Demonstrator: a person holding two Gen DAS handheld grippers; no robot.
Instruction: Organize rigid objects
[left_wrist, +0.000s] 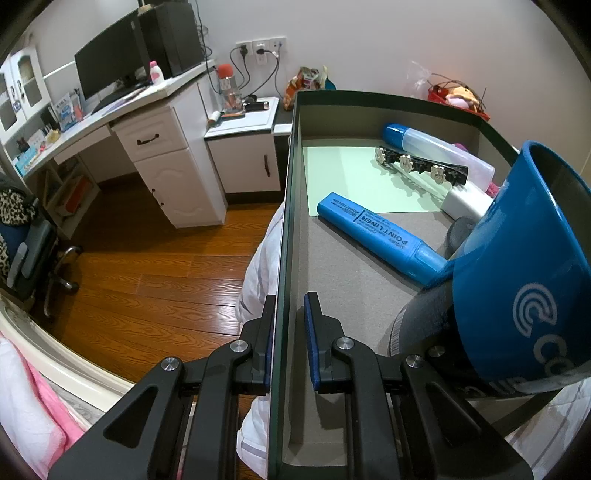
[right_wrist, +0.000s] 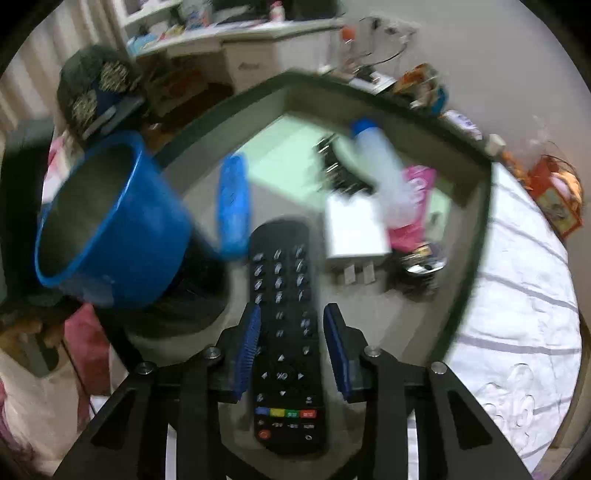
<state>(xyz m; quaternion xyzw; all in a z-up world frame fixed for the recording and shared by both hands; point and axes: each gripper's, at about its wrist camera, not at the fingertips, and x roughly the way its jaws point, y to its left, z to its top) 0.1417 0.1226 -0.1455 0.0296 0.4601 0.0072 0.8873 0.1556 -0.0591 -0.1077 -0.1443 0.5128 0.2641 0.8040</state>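
A dark-walled box (left_wrist: 295, 122) with a grey floor holds a blue highlighter (left_wrist: 380, 236), a clear glue bottle with a blue cap (left_wrist: 439, 151), a black strip with metal flowers (left_wrist: 421, 168), a white charger (left_wrist: 467, 203) and a tilted blue mug (left_wrist: 524, 266). My left gripper (left_wrist: 290, 314) straddles the box's left wall, jaws close to it. In the blurred right wrist view, my right gripper (right_wrist: 291, 317) is open around a black remote (right_wrist: 286, 332) lying in the box (right_wrist: 476, 236), next to the mug (right_wrist: 110, 221), highlighter (right_wrist: 232, 206), charger (right_wrist: 354, 229) and bottle (right_wrist: 380, 170).
The box rests on a white bed (right_wrist: 517, 295). A white desk (left_wrist: 147, 125) with a monitor (left_wrist: 107, 59) stands beyond a wooden floor (left_wrist: 147, 266). An office chair (left_wrist: 33, 243) is at left. Pink packaging (right_wrist: 413, 206) lies in the box's right part.
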